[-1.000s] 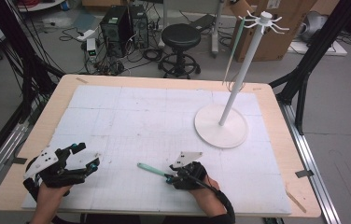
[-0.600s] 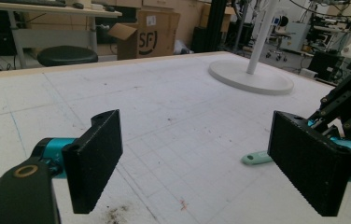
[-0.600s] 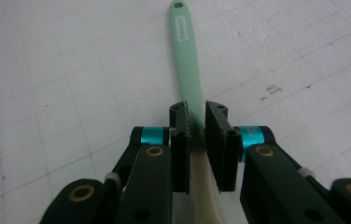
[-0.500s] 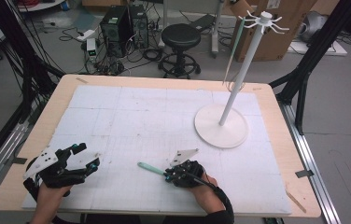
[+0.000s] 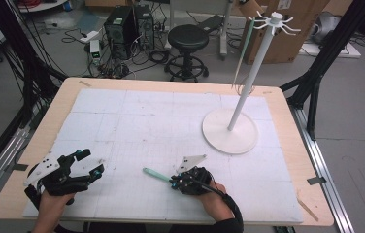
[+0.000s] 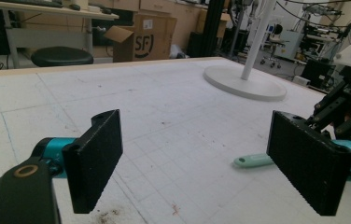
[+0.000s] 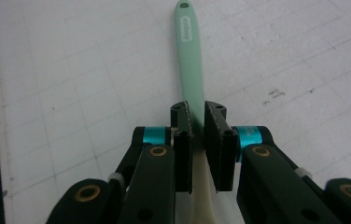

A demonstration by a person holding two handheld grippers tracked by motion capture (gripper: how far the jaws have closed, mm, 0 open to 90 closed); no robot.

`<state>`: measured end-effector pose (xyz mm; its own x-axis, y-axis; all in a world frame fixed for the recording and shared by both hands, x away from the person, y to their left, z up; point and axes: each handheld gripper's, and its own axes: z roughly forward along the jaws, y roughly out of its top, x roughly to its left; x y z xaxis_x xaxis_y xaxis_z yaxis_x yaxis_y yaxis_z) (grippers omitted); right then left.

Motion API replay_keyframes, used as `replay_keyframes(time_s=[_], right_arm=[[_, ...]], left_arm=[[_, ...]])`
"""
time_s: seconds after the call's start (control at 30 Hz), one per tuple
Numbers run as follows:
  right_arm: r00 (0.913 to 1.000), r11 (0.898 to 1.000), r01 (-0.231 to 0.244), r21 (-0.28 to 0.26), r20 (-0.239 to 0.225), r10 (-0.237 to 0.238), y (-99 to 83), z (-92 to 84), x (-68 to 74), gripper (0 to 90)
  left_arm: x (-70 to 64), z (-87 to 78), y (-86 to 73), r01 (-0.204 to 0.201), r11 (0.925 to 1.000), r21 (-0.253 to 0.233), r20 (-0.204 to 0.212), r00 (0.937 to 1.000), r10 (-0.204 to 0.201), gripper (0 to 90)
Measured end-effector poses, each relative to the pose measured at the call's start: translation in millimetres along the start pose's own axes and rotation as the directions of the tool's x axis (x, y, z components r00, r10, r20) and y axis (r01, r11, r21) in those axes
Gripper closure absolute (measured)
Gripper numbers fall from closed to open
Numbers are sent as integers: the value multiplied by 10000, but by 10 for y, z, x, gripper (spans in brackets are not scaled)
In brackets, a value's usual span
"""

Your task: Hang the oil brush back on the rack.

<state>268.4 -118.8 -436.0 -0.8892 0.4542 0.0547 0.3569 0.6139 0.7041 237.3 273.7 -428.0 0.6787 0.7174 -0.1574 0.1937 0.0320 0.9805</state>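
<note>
A: Any writing up close?

B: The mint-green handle of the spatula (image 7: 189,56) carries a small raised label near its hanging hole, too small to read. Farther off, past the far edge of the desk (image 5: 287,145), a cardboard box (image 6: 138,43) shows the letters "SF" in dark print.

A: And the right claw (image 7: 197,122)?

B: Its jaws have just been closing, and they now pinch the spatula where the green handle meets the pale cream blade. Both pads press its sides, with the handle running straight out ahead.

A: Where does the spatula lie?

B: Flat on the white gridded mat, near the front edge of the desk, about midway between the two front corners. The handle end points toward the left claw (image 5: 87,162).

A: What about that one?

B: It stands wide open near the front left corner, with nothing between the pads, and it touches nothing. In the left gripper view, the green handle shows through the gap, well apart.

A: Anything beyond?

B: A white stand (image 5: 230,131) with a round base sits toward the far right corner, its pole rising to a ring of hooks.
</note>
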Motion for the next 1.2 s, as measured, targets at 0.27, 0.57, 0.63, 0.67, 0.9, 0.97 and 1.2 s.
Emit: replay_keyframes(time_s=[0.27, 0.57, 0.63, 0.67, 0.9, 0.97, 1.2], right_arm=[[9997, 9940, -233, -1070, -85, 225, 8, -177, -13, 820], [10000, 9767, 9, -2146, 47, 1, 37, -302, 61, 819], [10000, 9717, 34, -2361, 30, -28, 46, -331, 71, 819], [10000, 9694, 46, -2454, 60, -33, 53, -349, 77, 819], [9995, 9425, 312, -3328, 102, -295, 123, -487, 148, 819], [9992, 9344, 399, -3540, 117, -382, 149, -523, 180, 819], [9980, 9095, 515, -4125, -116, -618, 205, -598, 255, 818]], left_arm=[[-1, -9, 12, 675, 9969, -406, -15, 9977, -676, 181], [-145, 70, 69, 982, 9936, -554, 606, 9936, -948, 183], [-191, 102, 100, 1088, 9922, -604, 899, 9906, -1032, 187], [-213, 118, 119, 1163, 9912, -628, 1050, 9884, -1093, 187], [-335, 223, 220, 1930, 9770, -907, 2123, 9622, -1704, 212], [-377, 282, 257, 2249, 9707, -846, 2484, 9482, -1980, 216], [-552, 479, 361, 2433, 9685, -524, 3080, 9265, -2161, 231]])
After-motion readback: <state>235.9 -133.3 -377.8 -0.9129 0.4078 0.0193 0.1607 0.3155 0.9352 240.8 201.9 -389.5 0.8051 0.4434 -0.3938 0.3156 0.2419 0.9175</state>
